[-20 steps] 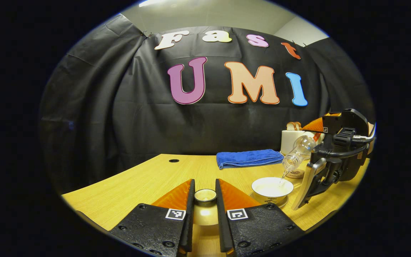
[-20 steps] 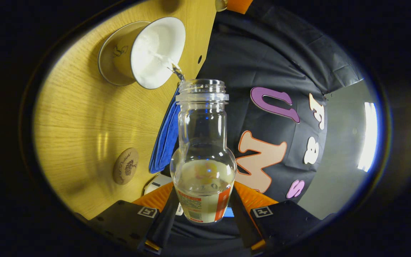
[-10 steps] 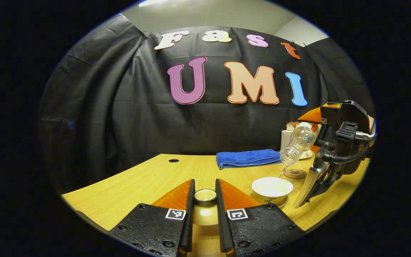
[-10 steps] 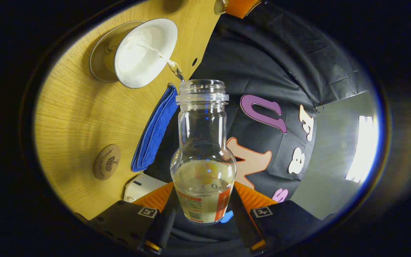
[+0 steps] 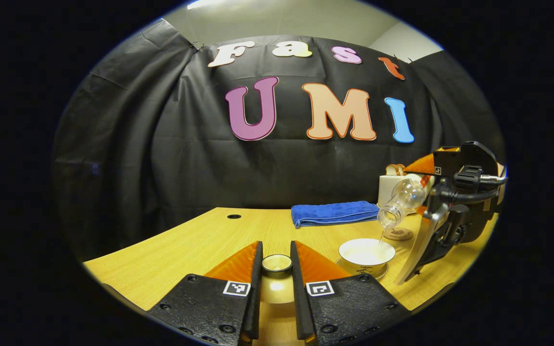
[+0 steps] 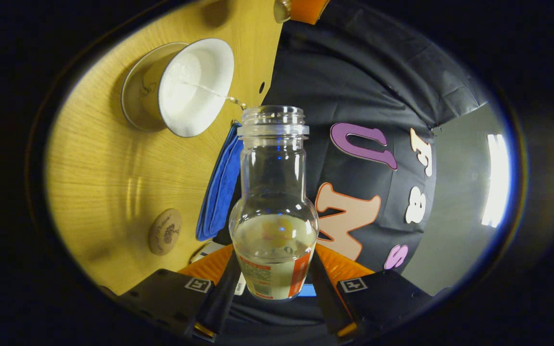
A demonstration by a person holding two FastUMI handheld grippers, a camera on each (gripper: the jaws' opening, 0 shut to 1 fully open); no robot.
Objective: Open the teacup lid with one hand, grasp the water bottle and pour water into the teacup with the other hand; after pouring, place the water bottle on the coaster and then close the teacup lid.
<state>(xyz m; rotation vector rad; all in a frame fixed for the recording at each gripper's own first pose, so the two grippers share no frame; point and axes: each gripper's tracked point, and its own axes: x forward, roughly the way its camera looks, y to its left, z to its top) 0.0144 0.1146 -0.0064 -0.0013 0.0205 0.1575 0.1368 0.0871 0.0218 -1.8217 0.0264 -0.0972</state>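
The left gripper (image 5: 276,283) is held low over the near edge of the bench (image 5: 200,245), its fingers (image 5: 256,274) closed to a narrow gap on the knob of the teacup lid (image 5: 277,263), one finger on each side of it; the lid is lifted clear of the cup and sits well to the left of it. The teacup (image 5: 367,253) stands uncovered on its saucer (image 5: 378,274) at the near right of the bench, its white interior showing. The right gripper (image 6: 271,293) is closed on the lower body of the water bottle (image 6: 274,211), with a finger pressed against each side at the labelled part. In the left gripper view the same gripper (image 5: 450,211) appears at the far right, holding the bottle (image 5: 400,201) tilted steeply with its open mouth pointing down and left above the cup. A thin stream of water (image 6: 209,91) runs from the bottle mouth into the teacup (image 6: 195,86). Some water stays in the bulb of the bottle. The round wooden coaster (image 6: 165,231) lies bare on the bench just beyond the cup, to its right in the left gripper view (image 5: 398,234). A folded blue towel (image 5: 335,213) lies at the far side of the bench, and a white box (image 5: 392,188) stands to its right against the booth wall.
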